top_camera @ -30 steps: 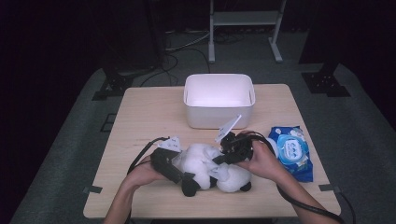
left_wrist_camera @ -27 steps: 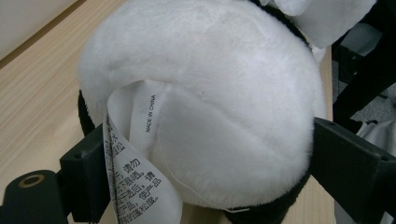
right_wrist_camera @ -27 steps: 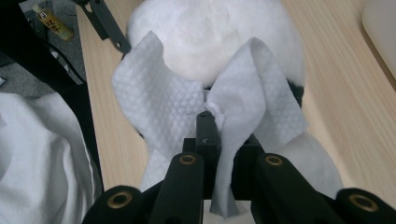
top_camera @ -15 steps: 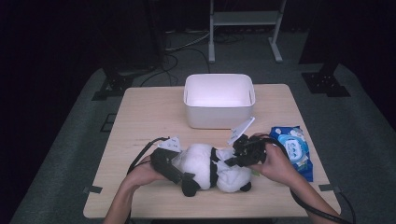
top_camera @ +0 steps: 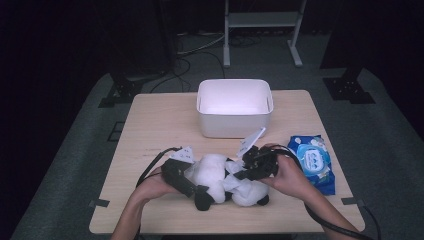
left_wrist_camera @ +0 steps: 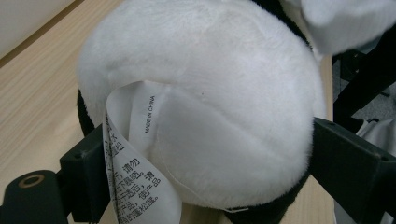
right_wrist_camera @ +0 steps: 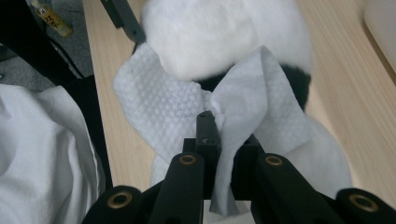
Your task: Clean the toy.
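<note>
Left gripper (top_camera: 200, 192): jaws clamped around plush panda (left_wrist_camera: 205, 107)
Right gripper (right_wrist_camera: 219, 135): pinching white wipe (right_wrist_camera: 187, 107) against panda
Bench (top_camera: 160, 125): carries both

light falls from overhead onto the table (top_camera: 150, 125); the room behind sits nearly black. the white bin (top_camera: 235, 107) glares, slightly blown out. close gripper views look soft, edges blurred, shadows faint.

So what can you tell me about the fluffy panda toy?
The panda toy is soft white plush with black parts, lying near the table's front edge. The left gripper squeezes its round body, where a "Made in China" label hangs. The right gripper presses a white wipe against it.
</note>
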